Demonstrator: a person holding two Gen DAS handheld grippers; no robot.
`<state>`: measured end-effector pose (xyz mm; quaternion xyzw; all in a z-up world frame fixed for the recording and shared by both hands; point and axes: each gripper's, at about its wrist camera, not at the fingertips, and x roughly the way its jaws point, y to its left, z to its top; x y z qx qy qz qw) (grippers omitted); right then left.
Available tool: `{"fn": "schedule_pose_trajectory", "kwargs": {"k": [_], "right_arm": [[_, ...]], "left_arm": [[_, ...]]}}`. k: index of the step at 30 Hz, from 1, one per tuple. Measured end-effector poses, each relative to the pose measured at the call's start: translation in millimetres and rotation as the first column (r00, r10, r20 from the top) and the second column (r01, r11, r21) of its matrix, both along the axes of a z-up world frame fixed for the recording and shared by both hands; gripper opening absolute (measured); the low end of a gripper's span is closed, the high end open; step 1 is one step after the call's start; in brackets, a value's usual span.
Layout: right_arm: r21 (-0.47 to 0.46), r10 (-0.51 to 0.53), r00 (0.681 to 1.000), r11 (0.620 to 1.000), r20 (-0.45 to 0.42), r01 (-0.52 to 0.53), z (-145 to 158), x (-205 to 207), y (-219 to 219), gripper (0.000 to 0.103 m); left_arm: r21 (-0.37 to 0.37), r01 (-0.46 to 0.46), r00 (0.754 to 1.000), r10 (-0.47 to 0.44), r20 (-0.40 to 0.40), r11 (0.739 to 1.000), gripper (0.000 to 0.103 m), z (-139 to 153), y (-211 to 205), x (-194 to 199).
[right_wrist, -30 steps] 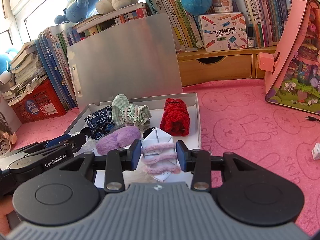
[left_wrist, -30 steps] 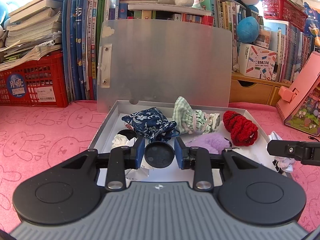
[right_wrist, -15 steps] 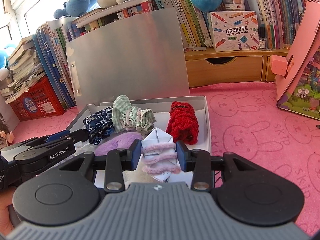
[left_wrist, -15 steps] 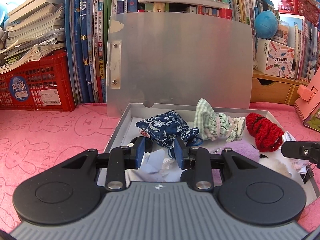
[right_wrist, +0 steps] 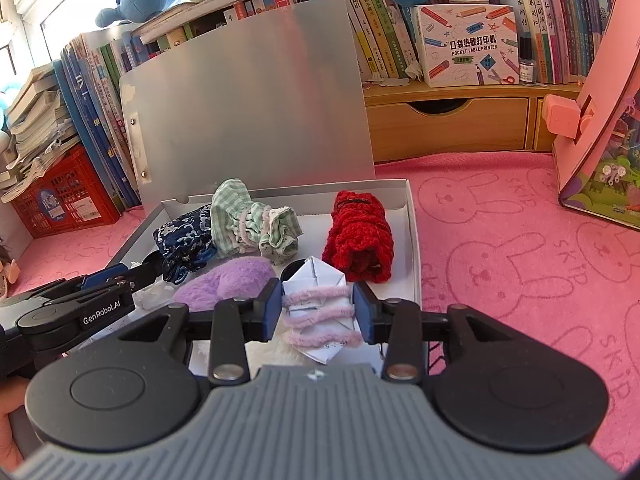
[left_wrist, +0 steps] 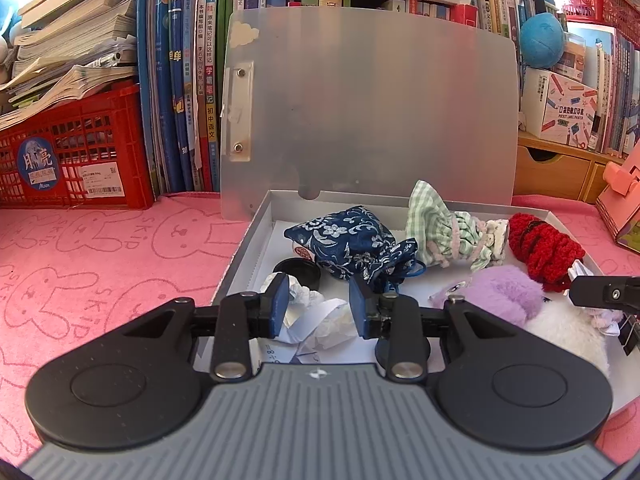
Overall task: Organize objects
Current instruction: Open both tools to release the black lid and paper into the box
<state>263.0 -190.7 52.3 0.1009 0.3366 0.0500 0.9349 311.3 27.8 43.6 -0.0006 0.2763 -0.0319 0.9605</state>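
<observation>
Paper (right_wrist: pixel 316 300), a folded white piece wound with pink fuzzy wire (right_wrist: pixel 320 314), is sitting squarely between the blue pads of the right claw (right_wrist: pixel 318 310), low over the near end of the box (right_wrist: pixel 412 240). Its long axis is running away from the claw toward the red knit roll (right_wrist: pixel 358 236), so the pads are bracketing its short sides. That claw's jaws are opening, and the pads seem to be barely touching the wire, if at all; the view is too tight to be sure. The likely move is a release, so what matters is that the paper is hanging over the box floor beside the purple plush (right_wrist: pixel 224 284), inside the right wall. The left claw (left_wrist: pixel 318 306) is working at the box's near left corner, narrow, its pads flanking crumpled white paper (left_wrist: pixel 316 316) without clearly pinching it, near the black lid (left_wrist: pixel 298 270) and the blue pouch (left_wrist: pixel 348 246). The right claw is plainly nearer the folded piece.
</observation>
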Motion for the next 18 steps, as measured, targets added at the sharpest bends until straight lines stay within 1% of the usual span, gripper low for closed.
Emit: {"fn": "schedule_pose_trajectory", "kwargs": {"k": [1, 3, 4, 5, 12, 14, 15, 17, 18], "right_arm": [[0.001, 0.0, 1.0, 1.0, -0.001, 0.0, -0.4, -0.2, -0.2, 0.047], [0.004, -0.002, 1.0, 1.0, 0.002, 0.002, -1.1, -1.1, -0.4, 0.049], [0.004, -0.005, 1.0, 1.0, 0.003, 0.005, -1.3, -1.7, -0.7, 0.052], [0.005, -0.007, 1.0, 1.0, 0.005, 0.007, -1.3, -2.3, -0.8, 0.06], [-0.006, -0.007, 1.0, 1.0, 0.026, 0.007, 3.6, -8.7, 0.1, 0.066], [-0.017, -0.007, 0.999, 1.0, 0.034, 0.008, 5.5, -11.8, 0.8, 0.068], [-0.02, -0.007, 0.999, 1.0, 0.037, 0.007, 6.3, -13.6, 1.2, 0.069], [-0.024, -0.005, 0.999, 1.0, 0.045, 0.006, 8.2, -16.7, 1.6, 0.071], [-0.026, -0.003, 0.999, 1.0, 0.051, 0.004, 9.8, -18.9, 1.8, 0.073]], "left_arm": [[0.001, 0.002, 1.0, -0.002, 0.0, 1.0, 0.039, 0.1, -0.4, -0.6], [-0.007, 0.007, 1.0, -0.007, -0.001, 1.0, 0.045, 1.0, -0.3, -1.6], [-0.016, 0.01, 1.0, -0.01, -0.003, 1.0, 0.051, 1.4, -0.3, -2.1], [-0.024, 0.01, 1.0, -0.01, -0.005, 1.0, 0.055, 1.6, -0.2, -2.6], [-0.021, 0.01, 1.0, -0.01, -0.011, 1.0, 0.069, 3.1, -2.6, -9.4], [-0.029, 0.013, 1.0, -0.013, -0.015, 1.0, 0.077, 4.7, -2.5, -11.7], [-0.032, 0.015, 1.0, -0.016, -0.015, 0.999, 0.079, 5.7, -2.5, -13.1], [-0.037, 0.031, 0.999, -0.032, -0.014, 0.999, 0.086, 8.5, -3.3, -16.8], [-0.036, 0.039, 0.999, -0.04, -0.011, 0.999, 0.087, 10.0, -3.9, -18.8]]}}
